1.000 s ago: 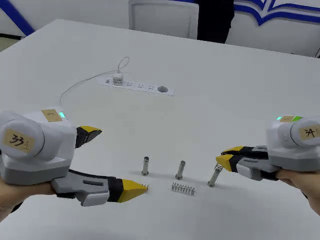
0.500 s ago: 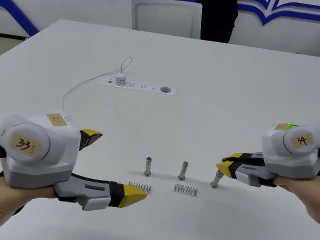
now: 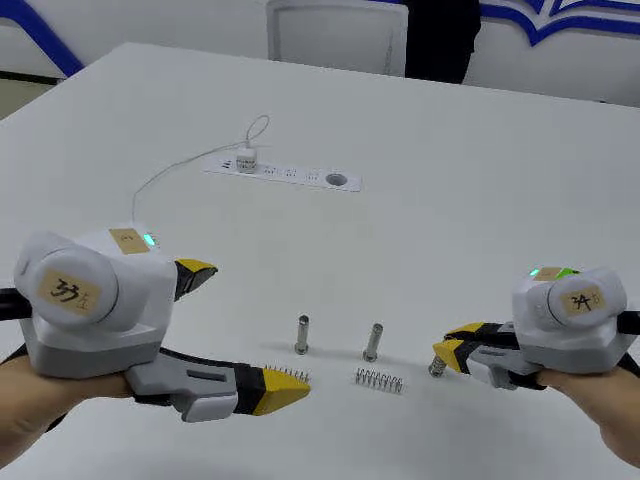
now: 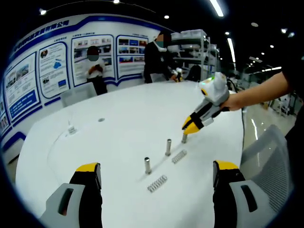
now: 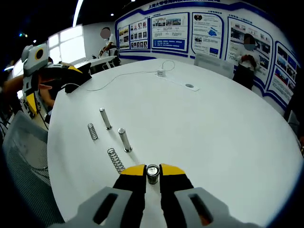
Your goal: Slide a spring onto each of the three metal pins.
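Right gripper (image 5: 152, 170): jaws closed on the top of the right-hand pin (image 3: 436, 367), which stands upright on the white table (image 3: 470, 190). Left gripper (image 4: 157, 167): jaws wide apart, holding nothing. A loose spring (image 3: 288, 374) lies flat just beside its lower jaw tip. A second spring (image 3: 380, 380) lies flat near the middle pin (image 3: 373, 341). Beside that, the left pin (image 3: 302, 333) stands upright, bare.

Office showroom: blue-trimmed wall display boards (image 5: 176, 29), storage shelves (image 4: 191, 43), big white table (image 3: 450, 170).
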The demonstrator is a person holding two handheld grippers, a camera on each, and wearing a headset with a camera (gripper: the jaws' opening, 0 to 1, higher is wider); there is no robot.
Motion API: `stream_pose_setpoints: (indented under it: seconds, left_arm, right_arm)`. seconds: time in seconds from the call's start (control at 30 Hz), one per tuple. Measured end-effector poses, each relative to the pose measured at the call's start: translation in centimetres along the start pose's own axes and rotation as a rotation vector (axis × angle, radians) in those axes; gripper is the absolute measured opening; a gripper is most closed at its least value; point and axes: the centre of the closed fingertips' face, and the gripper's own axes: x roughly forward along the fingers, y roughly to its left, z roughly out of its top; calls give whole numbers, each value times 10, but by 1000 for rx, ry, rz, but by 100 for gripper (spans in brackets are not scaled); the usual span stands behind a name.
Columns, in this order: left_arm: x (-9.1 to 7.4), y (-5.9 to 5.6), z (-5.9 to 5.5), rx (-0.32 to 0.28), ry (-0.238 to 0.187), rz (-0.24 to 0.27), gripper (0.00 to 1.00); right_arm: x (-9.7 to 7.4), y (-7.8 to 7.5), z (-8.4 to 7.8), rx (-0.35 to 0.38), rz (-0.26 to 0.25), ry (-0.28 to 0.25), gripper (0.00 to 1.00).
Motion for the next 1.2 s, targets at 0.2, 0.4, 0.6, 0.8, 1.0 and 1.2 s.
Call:
stream_pose_setpoints:
  seconds: [0.2, 0.4, 0.6, 0.8, 1.0, 1.2]
  left_arm:
    - [-2, -5, 1, -13, -27, -19, 100]
    - [-3, -3, -2, -35, -30, -11, 100]
    - [-3, -4, -8, 1, -9, -9, 100]
    - [-5, 2, -1, -26, -43, 2, 100]
    - [-5, 9, -7, -7, -2, 34, 100]
    - [-5, 8, -7, -12, -21, 36, 100]
  right_arm:
    - [5, 0, -5, -15, 2, 25, 11]
    - [5, 0, -2, -19, 2, 24, 11]
    - [2, -1, -1, -22, -2, 22, 12]
    - [-5, 1, 6, -37, 4, 6, 17]
    - [-13, -2, 16, -58, -21, -20, 18]
    - [-23, 8, 35, -100, -18, -64, 19]
